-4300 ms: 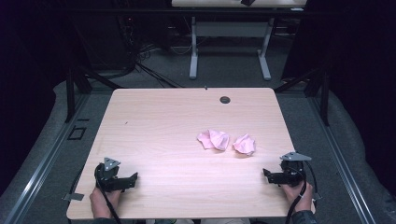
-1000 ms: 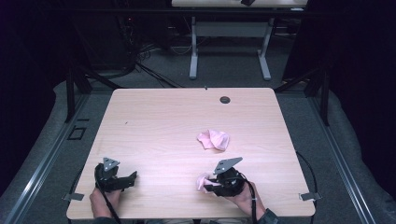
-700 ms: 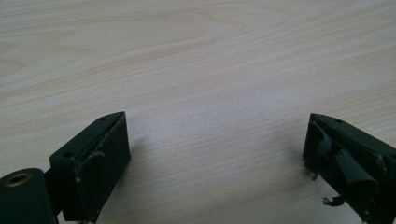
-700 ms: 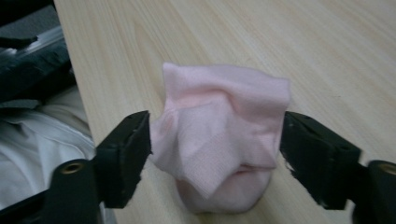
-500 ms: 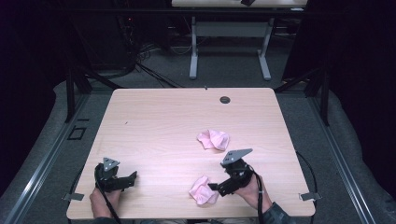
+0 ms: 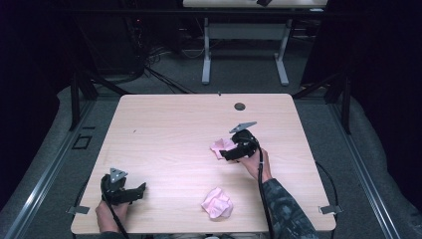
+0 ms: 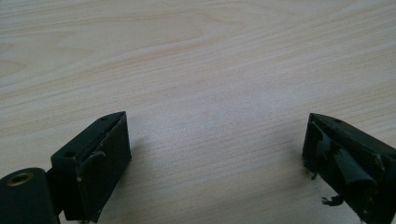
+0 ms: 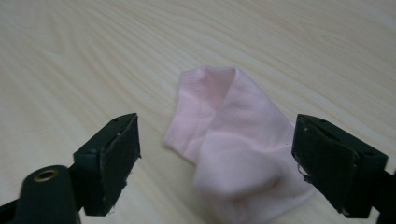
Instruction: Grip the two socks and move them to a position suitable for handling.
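Observation:
Two crumpled pink socks lie on the wooden table [image 6: 164,129]. One sock [image 6: 217,203] rests loose near the front edge. The other sock [image 6: 220,146] lies mid-right, and my right gripper [image 6: 225,153] reaches it from the right. In the right gripper view this sock [image 8: 229,135] sits between the jaws of the right gripper [image 8: 215,158]. The jaws have just been closing a little, and the pads stand clear of the fabric on both sides. My left gripper [image 6: 142,191] rests at the front left, and in its own view the left gripper [image 7: 215,154] is open over bare wood.
A dark round grommet [image 6: 240,106] sits near the table's far edge. Black frame struts and a white table's legs [image 6: 244,55] stand on the grey floor beyond. Bare wood lies across the left and middle of the table.
The right gripper let go of a pink sock near the front edge, opened, and moved away and rightward to the second sock. The left gripper stayed put.

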{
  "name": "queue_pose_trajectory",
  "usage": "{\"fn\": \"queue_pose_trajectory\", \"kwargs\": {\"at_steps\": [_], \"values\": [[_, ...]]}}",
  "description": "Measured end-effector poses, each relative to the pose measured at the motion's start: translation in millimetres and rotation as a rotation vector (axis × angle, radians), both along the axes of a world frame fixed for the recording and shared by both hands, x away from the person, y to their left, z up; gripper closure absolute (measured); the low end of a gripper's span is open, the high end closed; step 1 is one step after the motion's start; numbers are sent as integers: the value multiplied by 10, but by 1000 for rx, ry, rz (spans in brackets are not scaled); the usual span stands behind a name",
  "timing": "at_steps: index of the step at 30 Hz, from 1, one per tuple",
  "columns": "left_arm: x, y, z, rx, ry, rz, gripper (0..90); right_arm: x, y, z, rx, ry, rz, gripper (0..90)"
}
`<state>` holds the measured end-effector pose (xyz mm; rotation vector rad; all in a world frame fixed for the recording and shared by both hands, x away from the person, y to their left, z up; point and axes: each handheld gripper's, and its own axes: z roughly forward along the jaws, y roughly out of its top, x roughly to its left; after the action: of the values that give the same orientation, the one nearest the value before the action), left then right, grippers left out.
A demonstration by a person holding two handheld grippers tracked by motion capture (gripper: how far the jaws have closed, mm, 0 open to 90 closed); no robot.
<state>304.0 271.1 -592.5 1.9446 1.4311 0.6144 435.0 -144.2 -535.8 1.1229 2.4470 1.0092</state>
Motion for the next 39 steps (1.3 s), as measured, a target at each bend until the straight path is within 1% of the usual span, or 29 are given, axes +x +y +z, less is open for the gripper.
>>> {"fn": "queue_pose_trajectory", "kwargs": {"at_steps": [1,5,6,7,8,9,10,11,12,14,15,16,17,18,19,22,23,25,27,28,29,30,31,32,33,34,35,37,39], "values": [[0,0,0,0,0,0,76,60,19,-46,-21,10,-14,199],[0,0,0,0,0,0,77,215,72,-264,-36,69,-58,351],[1,1,0,0,0,-1,77,241,72,-316,-68,85,-59,405],[0,1,0,0,0,-1,77,229,73,-334,-76,68,-70,459],[-4,-3,0,1,-5,-2,81,218,72,-340,-71,43,-63,607],[-4,-3,0,1,-5,-2,85,218,72,-340,-71,43,-63,607],[-3,-1,1,0,-3,-2,85,207,64,-344,-52,38,-57,742],[-3,-1,1,0,-3,-2,86,207,64,-344,-52,38,-57,742],[-5,-1,1,4,-5,-3,87,207,62,-334,-50,45,-47,801],[-3,2,2,3,-1,-3,87,192,62,-311,-50,52,-40,807],[-3,2,2,3,-2,-3,87,167,64,-276,-18,57,-29,809],[-4,2,3,4,-2,-4,88,71,95,-152,14,44,-2,809],[-4,2,3,4,-2,-4,88,71,95,-152,14,44,-2,809],[-4,2,3,4,-2,-3,88,-78,152,-16,57,39,25,808],[-4,2,3,4,-2,-3,88,-78,152,-16,57,39,25,808],[-4,2,3,4,-2,-3,88,-323,254,136,85,40,78,802],[-4,2,3,4,-2,-3,88,-389,290,150,78,39,90,800],[-4,2,2,4,-2,-3,88,-466,372,84,72,57,108,791],[-4,2,3,4,-2,-3,88,-475,435,-24,21,54,106,774],[-4,2,3,4,-2,-3,88,-434,464,-164,6,94,104,711],[-4,2,3,4,-2,-3,88,-434,464,-164,6,94,104,711],[-4,2,3,4,-2,-4,88,-411,472,-224,-18,95,96,611],[-4,2,3,4,-2,-4,88,-398,461,-263,-4,120,97,499],[-4,2,3,4,-2,-3,88,-410,428,-257,-4,101,88,335],[-3,2,3,6,-3,-3,88,-410,428,-257,-4,101,88,335],[-3,2,3,6,-2,-3,86,-449,344,-179,16,91,84,228],[-3,1,3,6,-2,-2,86,-449,344,-179,16,91,84,228],[-1,1,3,5,0,-1,84,-525,209,-75,45,57,66,150],[1,2,3,4,1,-1,84,-608,85,2,63,50,51,134]]}}
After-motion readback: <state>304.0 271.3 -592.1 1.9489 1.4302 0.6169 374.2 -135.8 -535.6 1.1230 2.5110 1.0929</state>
